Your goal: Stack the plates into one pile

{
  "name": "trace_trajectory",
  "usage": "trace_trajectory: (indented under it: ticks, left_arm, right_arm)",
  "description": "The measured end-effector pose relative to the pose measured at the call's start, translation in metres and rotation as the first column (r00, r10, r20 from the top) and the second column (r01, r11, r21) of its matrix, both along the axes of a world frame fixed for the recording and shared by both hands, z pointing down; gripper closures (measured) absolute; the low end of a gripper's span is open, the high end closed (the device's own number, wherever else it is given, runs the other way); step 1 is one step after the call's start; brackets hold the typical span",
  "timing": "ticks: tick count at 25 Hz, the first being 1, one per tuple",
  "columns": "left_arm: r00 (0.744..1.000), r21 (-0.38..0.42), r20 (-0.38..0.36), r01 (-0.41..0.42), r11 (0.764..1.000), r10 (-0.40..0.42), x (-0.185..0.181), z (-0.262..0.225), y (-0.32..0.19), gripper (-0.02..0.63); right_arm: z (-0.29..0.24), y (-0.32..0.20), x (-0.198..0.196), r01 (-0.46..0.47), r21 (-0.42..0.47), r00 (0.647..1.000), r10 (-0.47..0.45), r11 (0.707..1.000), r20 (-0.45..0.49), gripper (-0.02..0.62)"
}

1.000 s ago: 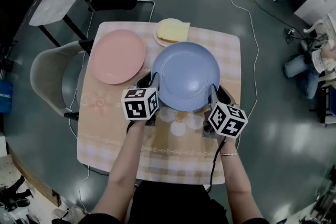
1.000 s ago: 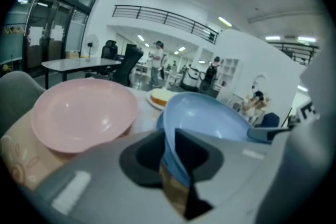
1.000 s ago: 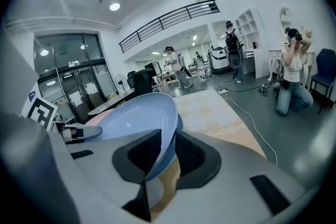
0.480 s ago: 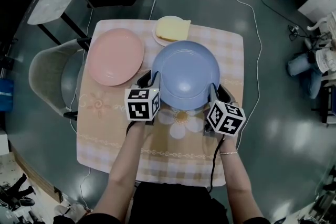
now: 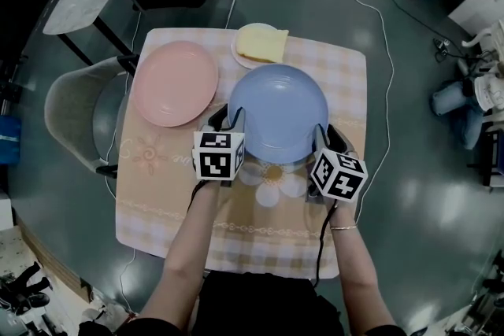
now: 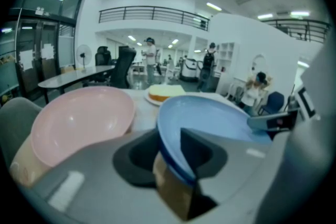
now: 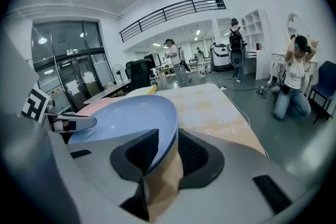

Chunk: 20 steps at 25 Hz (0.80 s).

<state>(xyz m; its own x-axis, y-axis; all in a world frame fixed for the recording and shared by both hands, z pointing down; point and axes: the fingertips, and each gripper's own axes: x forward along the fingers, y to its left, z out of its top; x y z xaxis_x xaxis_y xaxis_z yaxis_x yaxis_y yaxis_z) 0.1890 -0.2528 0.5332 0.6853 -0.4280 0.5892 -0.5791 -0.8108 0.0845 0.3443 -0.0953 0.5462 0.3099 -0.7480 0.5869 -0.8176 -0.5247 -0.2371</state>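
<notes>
Straddling the blue plate (image 5: pixel 277 112) at its near rim, left gripper (image 5: pixel 231 119) and right gripper (image 5: pixel 322 135) jaws have just been opening, not clamping; pink plate (image 5: pixel 174 83) lies left.

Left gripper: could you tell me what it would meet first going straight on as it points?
The blue plate: its rim already lies between the left gripper's fingers, which have just been opening, so contact looks immediate.

Grey chair (image 5: pixel 69 112) beside checked tablecloth (image 5: pixel 236 226)
</notes>
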Motion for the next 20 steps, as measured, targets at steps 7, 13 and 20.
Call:
trace_trajectory:
  ticks: [7, 13, 20]
  left_arm:
    - [1.0, 0.013, 0.004, 0.012, 1.0, -0.012, -0.009, -0.003, -0.004, 0.425]
    - [0.99, -0.157, -0.113, 0.071, 0.985, -0.089, -0.014, 0.005, -0.003, 0.425]
    - [0.983, -0.211, -0.132, 0.097, 0.973, -0.127, -0.005, 0.013, -0.001, 0.426]
  right_arm:
    - [-0.006, 0.006, 0.005, -0.016, 0.03, 1.0, 0.016, 0.999, 0.002, 0.466]
    - [-0.008, -0.001, 0.013, 0.01, 0.061, 0.999, -0.012, 0.998, 0.035, 0.453]
    - [0.008, -0.017, 0.015, 0.053, 0.034, 0.994, -0.056, 0.998, 0.095, 0.435]
